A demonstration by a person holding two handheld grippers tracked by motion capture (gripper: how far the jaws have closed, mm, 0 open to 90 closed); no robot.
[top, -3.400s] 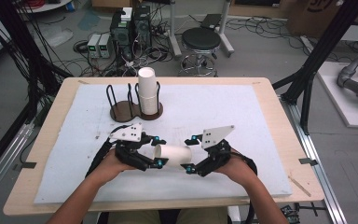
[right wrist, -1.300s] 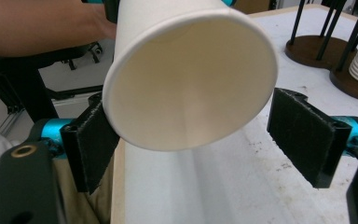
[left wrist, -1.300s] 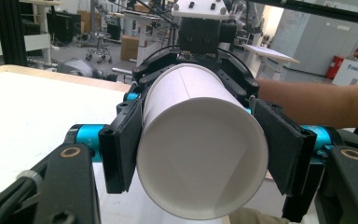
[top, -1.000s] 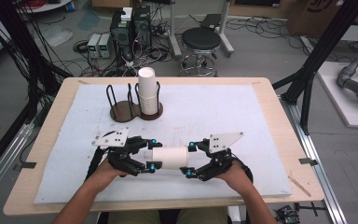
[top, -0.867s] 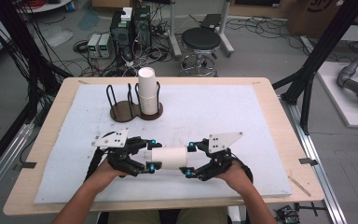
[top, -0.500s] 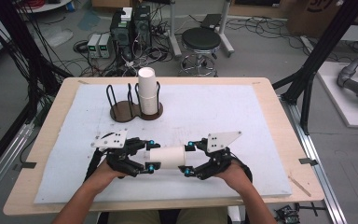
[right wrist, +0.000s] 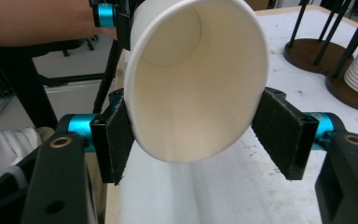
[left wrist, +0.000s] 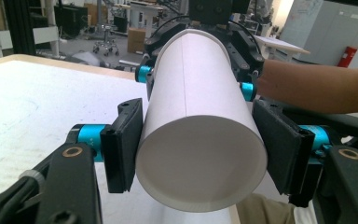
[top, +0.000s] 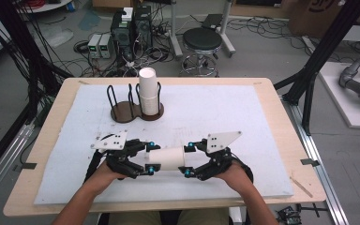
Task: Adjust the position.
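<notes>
Since the white mat (top: pixel 243 117) on the wooden table (top: pixel 281 122) sets the stage, I start there: at its far left stands a dark two-bay rack (top: pixel 126 111) with a stack of white cups (top: pixel 149 91) in its right bay, well apart from my work near the front edge. There a white paper cup (top: pixel 165 158) lies on its side between my two claws, its long axis running left to right across the mat. My left gripper (top: pixel 143 157) straddles one end and my right gripper (top: pixel 194 159) the other, so neither hand is nearer; each meets the cup head-on along that axis. In the right gripper view the open mouth (right wrist: pixel 196 79) faces me, so the rim end lies toward my right hand. In the left gripper view the near end (left wrist: pixel 200 161) looks like a closed base, though I cannot be sure. Both claws are set narrow, pads (left wrist: pixel 123 144) flanking the wall; the left seems to press it, while the right shows a sliver of gap on one side, so I cannot tell whether that one truly grips. I judge any pull must run along the axis.
</notes>
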